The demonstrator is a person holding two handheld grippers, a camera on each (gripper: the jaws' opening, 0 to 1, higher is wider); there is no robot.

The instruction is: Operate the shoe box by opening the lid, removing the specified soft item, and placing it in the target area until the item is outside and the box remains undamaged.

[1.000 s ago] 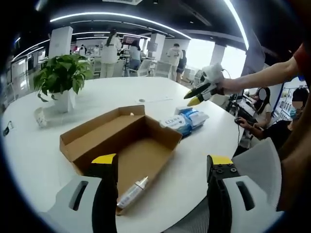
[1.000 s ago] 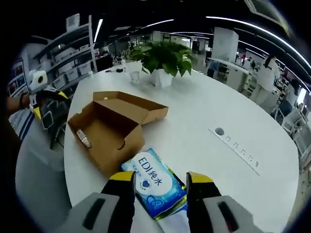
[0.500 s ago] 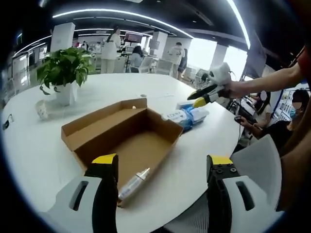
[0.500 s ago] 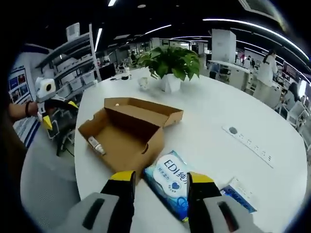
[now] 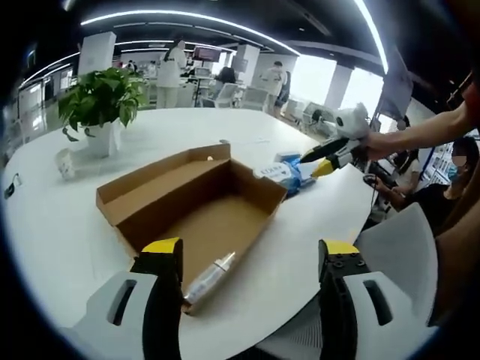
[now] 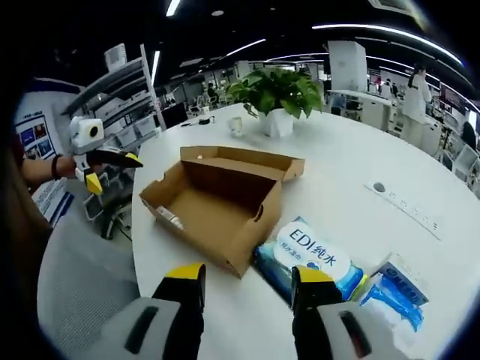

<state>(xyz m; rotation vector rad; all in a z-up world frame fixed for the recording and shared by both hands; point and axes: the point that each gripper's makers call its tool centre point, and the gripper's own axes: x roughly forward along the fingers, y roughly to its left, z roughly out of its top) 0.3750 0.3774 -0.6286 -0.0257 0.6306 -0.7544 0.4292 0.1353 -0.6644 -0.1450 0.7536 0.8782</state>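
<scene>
Looking along the left claw [image 5: 247,259], the jaws stand wide apart and empty above the near edge of the white tabletop [image 5: 60,225]. The open shoe box [image 5: 191,206] lies ahead, a small bottle [image 5: 208,274] inside. The right claw [image 5: 324,155] reaches in over the wet-wipes pack [image 5: 279,174].

In the right gripper view, the right claw [image 6: 247,281] gapes empty; the wet-wipes pack [image 6: 315,251] lies just beside the shoe box [image 6: 221,199]. The left claw [image 6: 105,166] hangs off the tabletop's edge.

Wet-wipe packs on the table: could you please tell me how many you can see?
2. One blue wet-wipe pack lies beside the open shoe box; a second pack lies just past it, toward the table edge. More could be hidden behind them.
</scene>
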